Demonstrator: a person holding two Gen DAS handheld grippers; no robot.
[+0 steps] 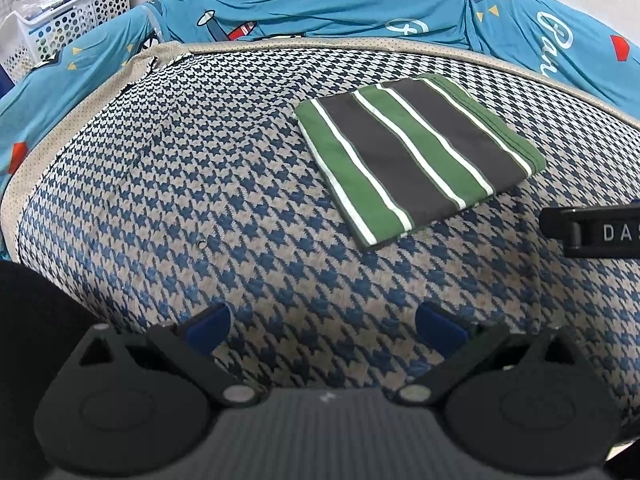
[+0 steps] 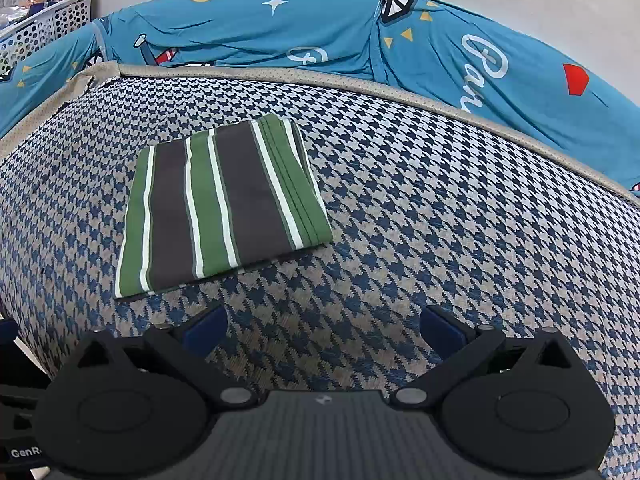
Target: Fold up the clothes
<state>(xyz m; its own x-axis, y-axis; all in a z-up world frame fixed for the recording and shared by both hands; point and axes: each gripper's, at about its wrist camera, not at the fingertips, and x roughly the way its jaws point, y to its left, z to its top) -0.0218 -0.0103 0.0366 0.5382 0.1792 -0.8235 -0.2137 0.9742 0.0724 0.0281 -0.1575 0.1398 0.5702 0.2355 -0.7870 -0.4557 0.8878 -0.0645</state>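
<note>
Green, charcoal and white striped cloth, folded into a flat, neat rectangle point(image 1: 416, 156), lies on the blue-and-beige houndstooth woven mat point(image 1: 200, 184). From the left wrist camera it sits toward one o'clock; from the right wrist camera it sits toward eleven o'clock, so it rests between the two tools and ahead of both. Its layered hems stack along one green edge, and every side looks square, so the folding of this piece appears finished.

Left gripper point(image 1: 322, 326) hangs above bare mat with its blue-padded fingers spread wide and nothing between them. Right gripper point(image 2: 324, 328) is the same: fingers apart, empty, well short of the cloth.

Thin knit fabric like this should be light, limp and apt to slide over itself, so lifting by one corner would likely spill the layers. A safer hold, in my judgement, is a pinch through all layers at the stacked hem edge, with the other tool taking the opposite side.

Beyond the mat, at twelve o'clock, a teal printed sheet with stars and lettering point(image 2: 340, 36) drapes across, and a white perforated plastic basket point(image 1: 80, 8) stands at ten o'clock.
</note>
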